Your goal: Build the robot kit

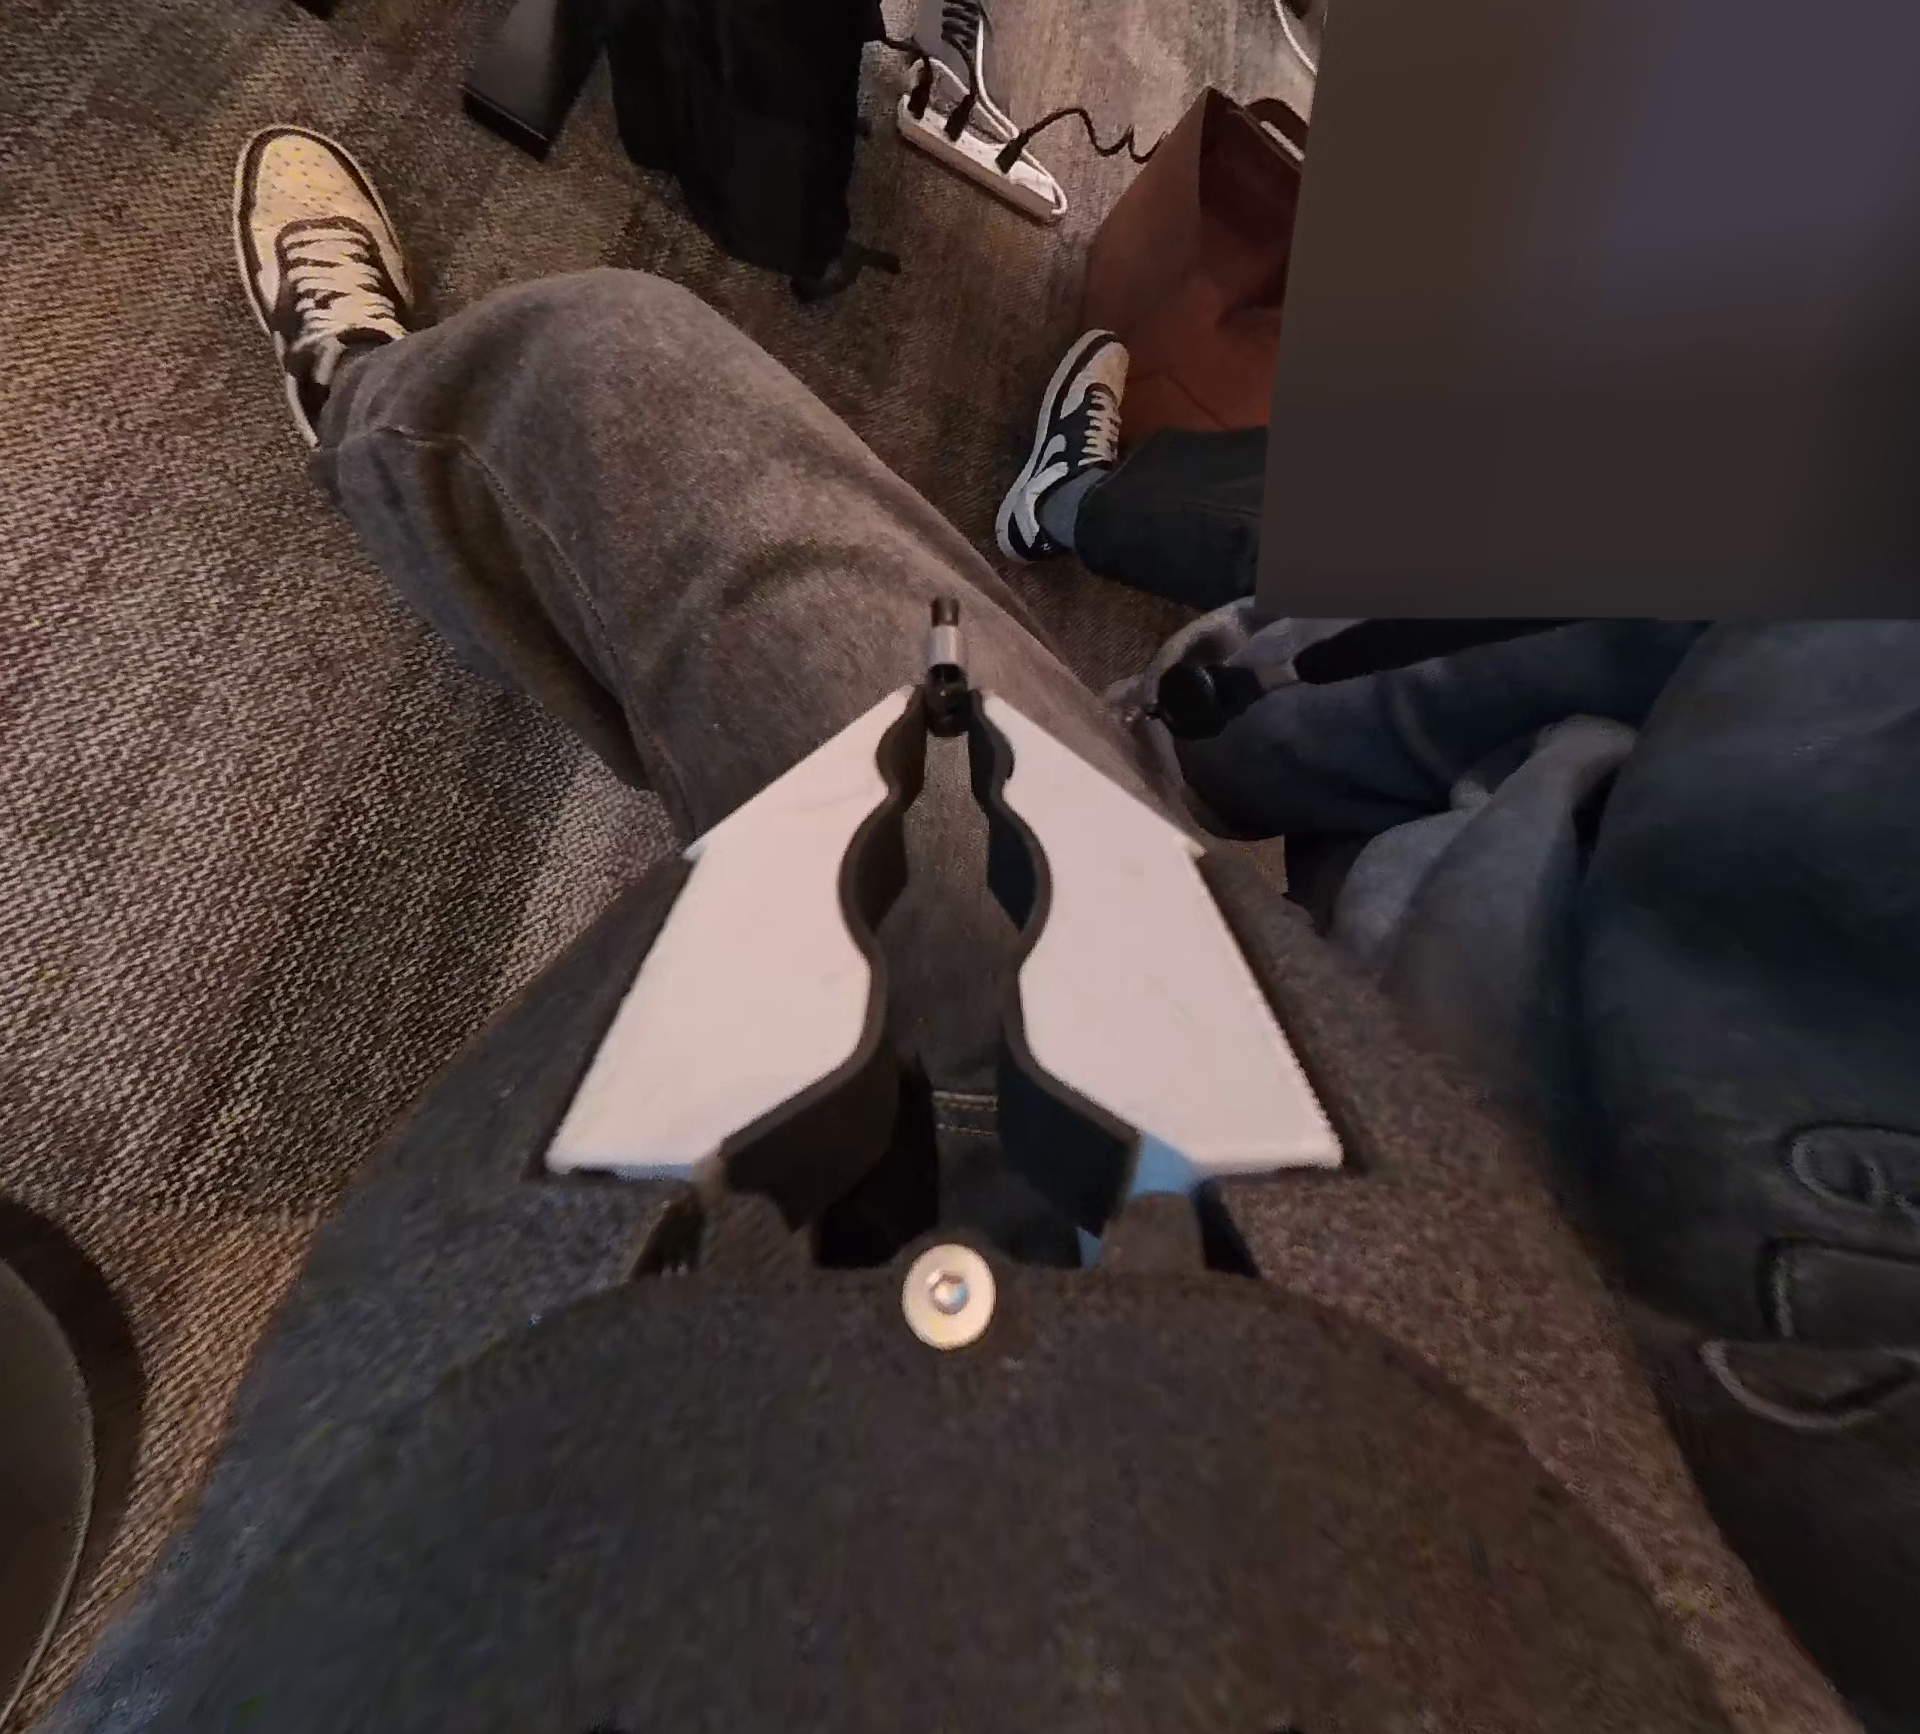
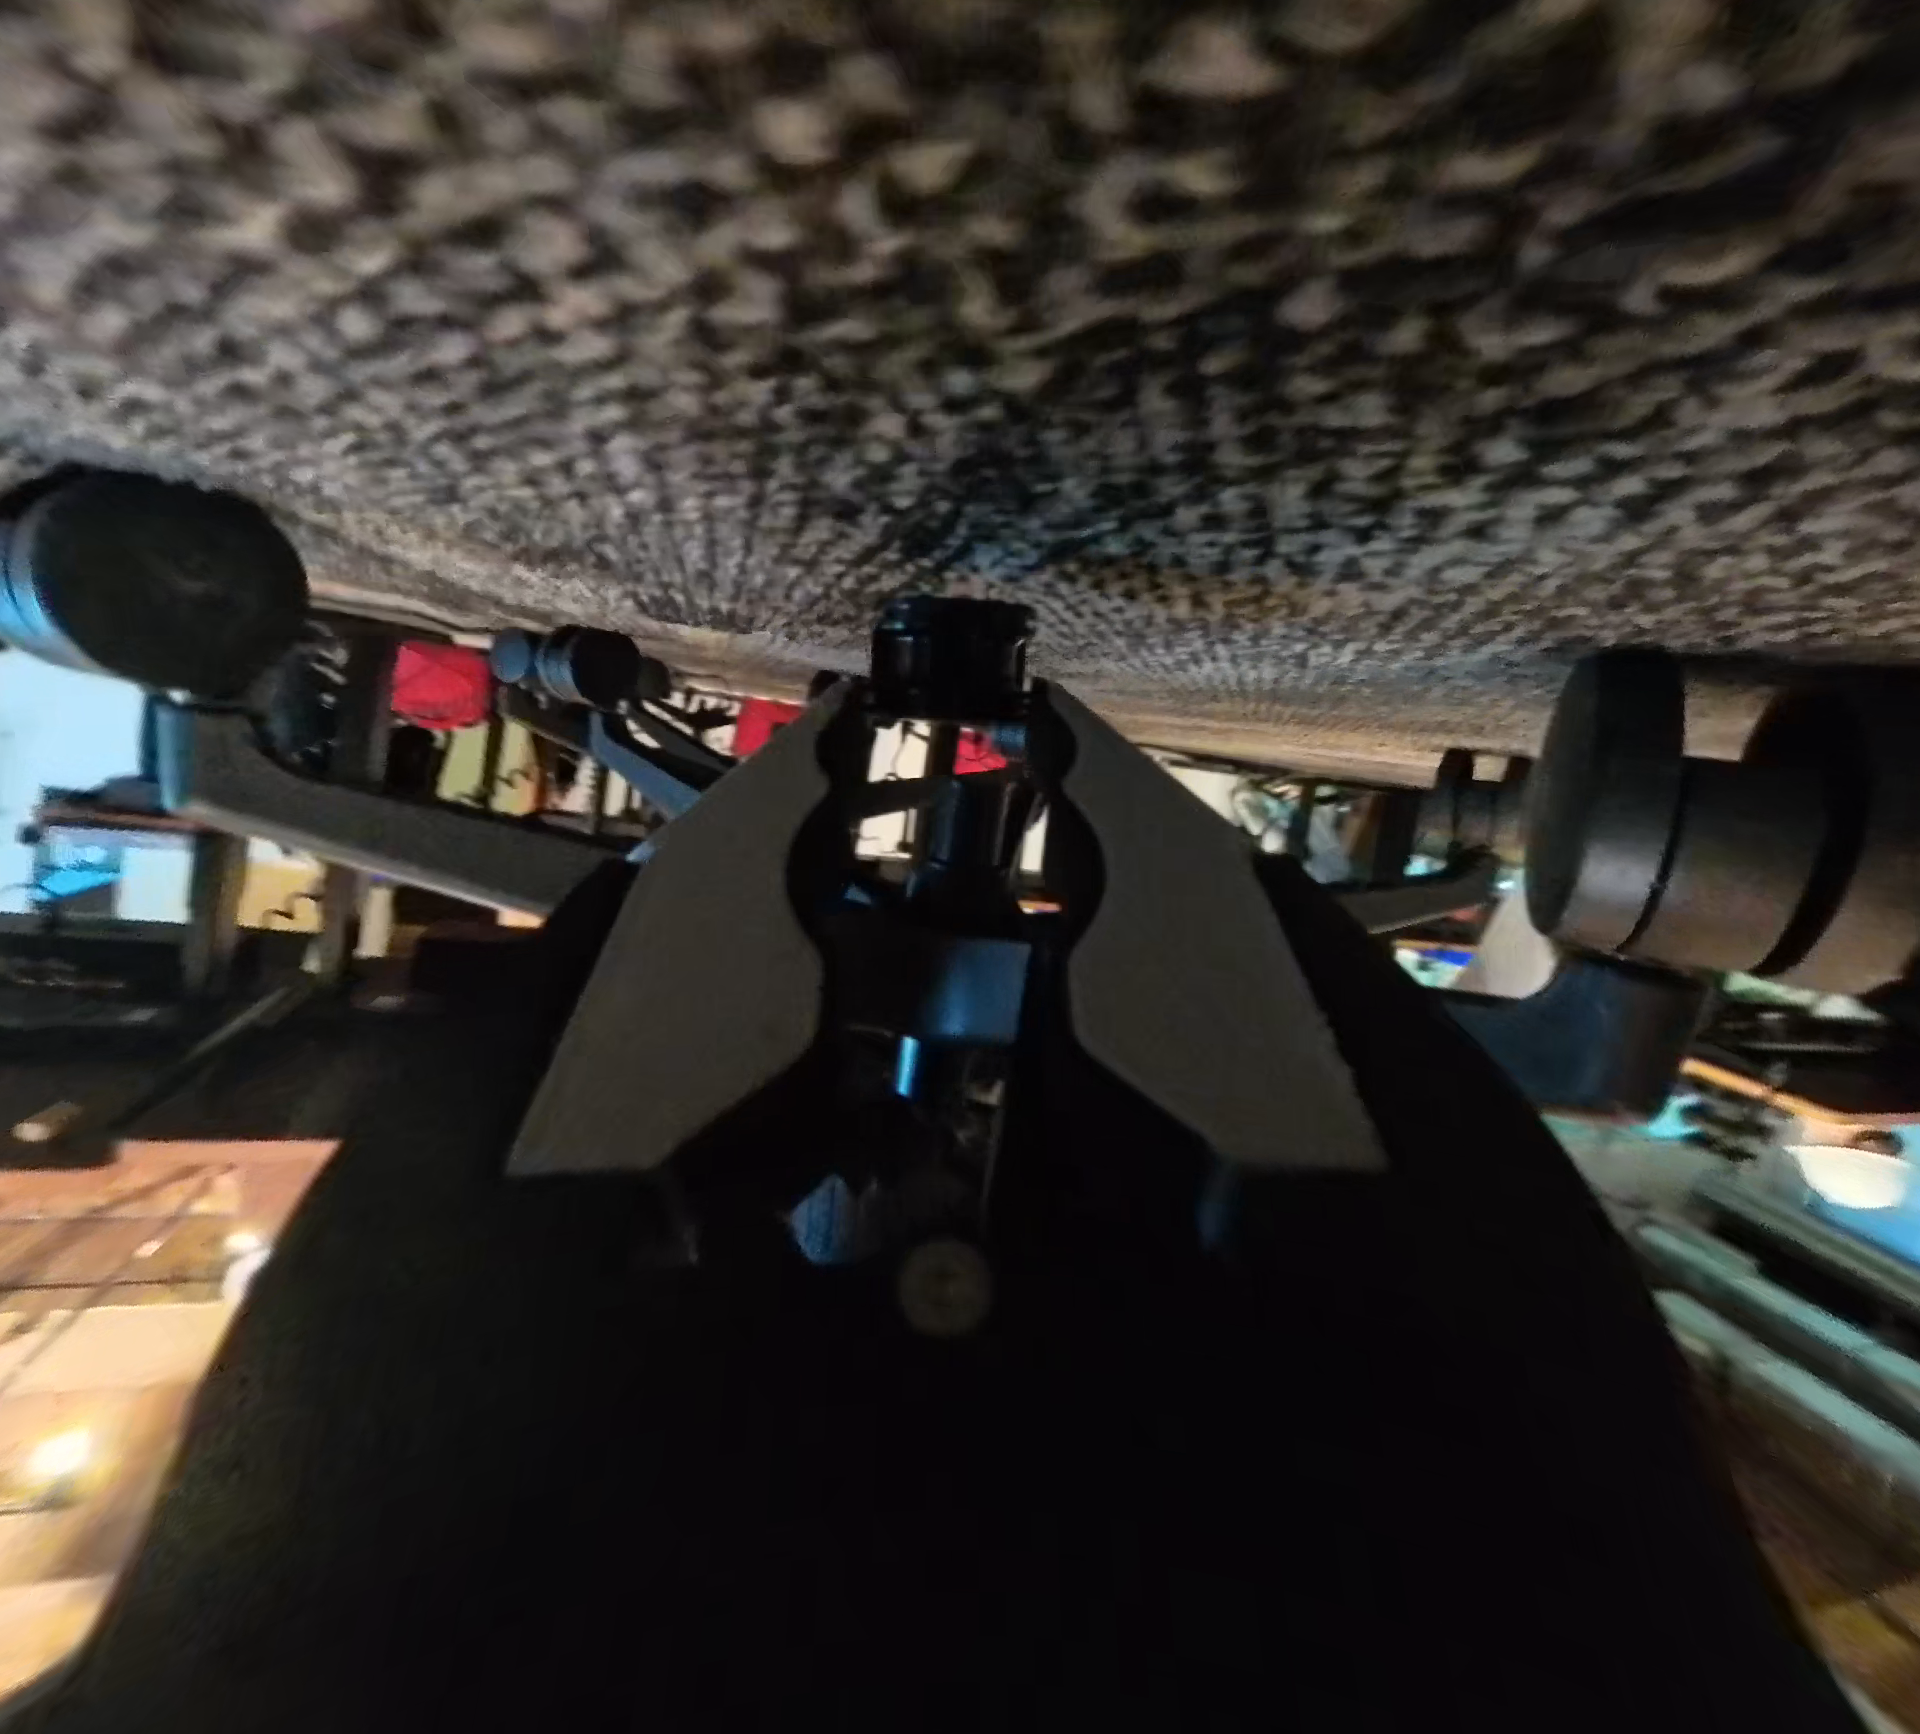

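Note:
In the left wrist view my left gripper (image 1: 945, 697) has white fingers (image 1: 790, 936) and is shut on a small black and silver pin (image 1: 943, 645) that sticks out past the tips. It hovers over a person's leg in grey trousers (image 1: 582, 479). The right wrist view is upside down, with the carpet (image 2: 935, 178) at the top. My right gripper (image 2: 951, 687) has dark fingers (image 2: 707, 957) and is shut on a short black cylindrical part (image 2: 951, 640) close to the carpet. Black chair casters stand to its left (image 2: 156, 583) and right (image 2: 1621, 811).
Two sneakers (image 1: 312, 250) (image 1: 1070, 437) rest on the grey carpet (image 1: 208, 749). A white power strip with plugs (image 1: 977, 136), a brown paper bag (image 1: 1195, 261), black bags (image 1: 727, 22) and blue clothing (image 1: 1558, 853) lie around. A black round knob (image 1: 1195, 697) sits near the leg.

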Demonstrator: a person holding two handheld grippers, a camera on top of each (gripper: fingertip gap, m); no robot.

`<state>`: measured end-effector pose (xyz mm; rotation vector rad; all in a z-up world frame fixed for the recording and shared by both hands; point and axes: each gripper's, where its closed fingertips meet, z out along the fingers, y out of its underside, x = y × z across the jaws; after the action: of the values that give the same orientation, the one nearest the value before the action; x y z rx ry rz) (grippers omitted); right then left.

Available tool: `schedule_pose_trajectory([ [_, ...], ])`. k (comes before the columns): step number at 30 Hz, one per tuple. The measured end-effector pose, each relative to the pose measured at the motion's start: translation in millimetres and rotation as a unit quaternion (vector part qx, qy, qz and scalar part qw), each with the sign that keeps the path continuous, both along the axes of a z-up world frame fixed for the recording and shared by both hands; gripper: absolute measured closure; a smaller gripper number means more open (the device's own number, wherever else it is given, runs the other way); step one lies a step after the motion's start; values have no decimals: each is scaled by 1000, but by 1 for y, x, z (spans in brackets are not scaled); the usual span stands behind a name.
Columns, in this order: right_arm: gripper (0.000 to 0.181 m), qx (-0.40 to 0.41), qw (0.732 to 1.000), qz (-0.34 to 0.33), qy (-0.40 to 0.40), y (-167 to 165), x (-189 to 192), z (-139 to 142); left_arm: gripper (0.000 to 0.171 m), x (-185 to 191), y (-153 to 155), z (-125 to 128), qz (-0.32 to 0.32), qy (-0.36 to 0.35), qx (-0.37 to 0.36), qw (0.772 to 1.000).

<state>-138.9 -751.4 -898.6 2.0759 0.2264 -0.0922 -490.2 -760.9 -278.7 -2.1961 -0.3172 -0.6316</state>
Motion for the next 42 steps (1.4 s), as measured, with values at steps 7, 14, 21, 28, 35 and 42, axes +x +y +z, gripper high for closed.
schedule_pose_trajectory([
  [7, 150, 77, 975, 90, 189, 42, -83, 34, 164, 8, -24, 0, 6, 59, -39, 997],
  [14, 150, 247, 866, 199, 387, 109, -208, 123, 164, 2, -84, -3, 82, 157, -98, 979],
  [21, 150, 406, 775, 113, 471, 163, -310, 247, 164, 32, -112, 10, 48, 185, -80, 978],
  [28, 150, 515, 625, 57, 584, 192, -404, 427, 164, 31, -149, 23, 42, 284, -50, 957],
  [35, 150, 515, 492, 48, 700, 133, -477, 581, 164, 2, -203, 18, 130, 254, -69, 956],
  [42, 150, 515, 402, 85, 752, 83, -477, 670, 164, -3, -214, 21, 143, 262, -70, 952],
])
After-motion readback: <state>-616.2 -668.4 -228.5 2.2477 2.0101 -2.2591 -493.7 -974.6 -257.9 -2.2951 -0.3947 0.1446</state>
